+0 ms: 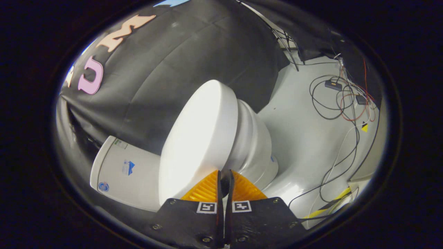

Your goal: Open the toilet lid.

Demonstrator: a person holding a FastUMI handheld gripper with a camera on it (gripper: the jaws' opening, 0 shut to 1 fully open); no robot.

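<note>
Gripper (225, 174) fingers nearly together — only a thin slit between them, right at the front edge of the toilet lid (197, 138). Can't tell whether the rim is pinched or the tips just rest against it. Lid's long axis runs from the fingers away toward the tank (121, 169), which sits beside the lid's far end. Lid looks parted from the bowl (256, 152) — likely mid-lift. Bowl contents hidden. Cables (342, 100) on the floor (304, 138) beyond the bowl.

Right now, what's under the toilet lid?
Under the raised toilet lid the bowl's outer wall shows; its inside is hidden by the lid. The gripper pinches the lid's edge.
</note>
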